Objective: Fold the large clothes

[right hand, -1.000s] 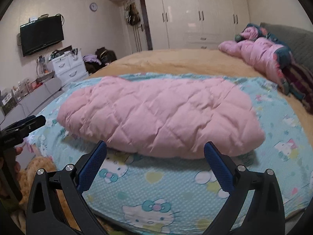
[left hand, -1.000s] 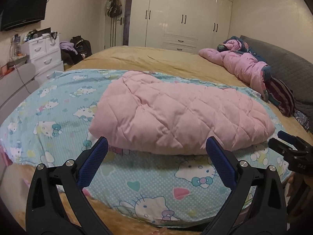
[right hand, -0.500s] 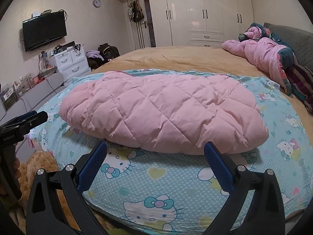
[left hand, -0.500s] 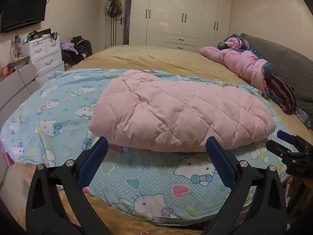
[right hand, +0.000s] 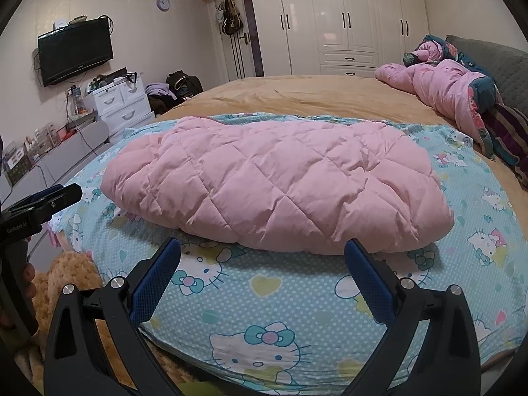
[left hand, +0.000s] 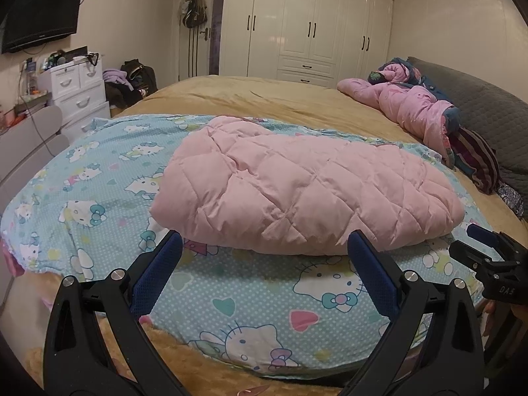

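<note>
A pink quilted puffy garment [left hand: 303, 191] lies folded into a long bundle on a blue cartoon-cat sheet [left hand: 99, 191] on the bed. It also shows in the right wrist view [right hand: 280, 181]. My left gripper [left hand: 264, 264] is open and empty, just short of the bundle's near edge. My right gripper [right hand: 262, 265] is open and empty, also just short of the near edge, above the sheet [right hand: 264, 297]. The right gripper shows at the right edge of the left wrist view [left hand: 495, 264], and the left gripper at the left edge of the right wrist view [right hand: 36, 208].
A second pink jacket [left hand: 412, 105] and striped cloth [left hand: 478, 161] lie by the grey headboard [left hand: 478, 105] at the far right. A tan bedspread [left hand: 264, 99] covers the bed. White drawers [left hand: 79, 89], a wall TV [left hand: 39, 16] and wardrobes [left hand: 310, 23] stand beyond.
Both grippers have drawn back and risen slightly, so the bundle sits a little farther off. Both stay open. The garment has not moved.
</note>
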`<action>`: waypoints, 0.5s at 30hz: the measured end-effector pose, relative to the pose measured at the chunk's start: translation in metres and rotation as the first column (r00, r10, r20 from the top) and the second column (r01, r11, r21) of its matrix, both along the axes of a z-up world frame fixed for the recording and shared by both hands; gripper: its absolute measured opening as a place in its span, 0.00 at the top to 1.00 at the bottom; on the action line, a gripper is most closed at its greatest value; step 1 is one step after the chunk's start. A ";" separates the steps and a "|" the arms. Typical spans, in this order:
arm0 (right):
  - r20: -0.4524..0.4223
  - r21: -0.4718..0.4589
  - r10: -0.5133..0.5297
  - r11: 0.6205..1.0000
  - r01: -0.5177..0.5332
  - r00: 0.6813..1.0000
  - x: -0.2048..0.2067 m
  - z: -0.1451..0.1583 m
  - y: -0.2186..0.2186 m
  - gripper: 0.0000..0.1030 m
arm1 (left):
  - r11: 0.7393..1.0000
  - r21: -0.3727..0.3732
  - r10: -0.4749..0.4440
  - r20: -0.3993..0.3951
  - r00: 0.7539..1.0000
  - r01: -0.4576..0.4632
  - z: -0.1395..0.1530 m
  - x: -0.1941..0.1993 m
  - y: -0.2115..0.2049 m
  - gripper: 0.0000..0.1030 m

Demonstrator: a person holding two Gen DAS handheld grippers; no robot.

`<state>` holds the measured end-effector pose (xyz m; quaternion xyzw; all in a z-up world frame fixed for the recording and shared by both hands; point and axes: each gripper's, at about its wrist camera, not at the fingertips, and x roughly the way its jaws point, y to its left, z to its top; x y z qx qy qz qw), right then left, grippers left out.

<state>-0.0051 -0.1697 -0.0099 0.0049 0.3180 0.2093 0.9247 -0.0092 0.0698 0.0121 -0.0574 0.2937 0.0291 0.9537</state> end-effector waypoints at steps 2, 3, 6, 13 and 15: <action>-0.005 0.002 0.001 1.000 -0.001 1.000 0.000 0.000 0.000 0.04 | 1.000 -0.001 -0.001 0.001 1.000 0.001 0.000 -0.001 0.000 0.09; -0.006 0.003 0.002 1.000 -0.002 1.000 -0.001 0.000 0.001 0.04 | 1.000 0.002 -0.002 0.001 1.000 0.002 0.000 -0.001 0.000 0.09; -0.008 0.000 0.008 1.000 -0.008 1.000 -0.003 -0.001 0.003 0.04 | 1.000 0.005 0.000 0.001 1.000 0.000 0.000 -0.002 0.000 0.09; -0.013 -0.001 0.014 1.000 -0.014 1.000 -0.003 -0.001 0.006 0.04 | 1.000 0.001 0.003 0.001 1.000 -0.003 0.001 -0.003 0.001 0.09; -0.012 -0.001 0.016 1.000 -0.016 1.000 -0.003 -0.001 0.007 0.04 | 1.000 0.002 0.005 0.001 1.000 -0.005 0.001 -0.004 0.002 0.09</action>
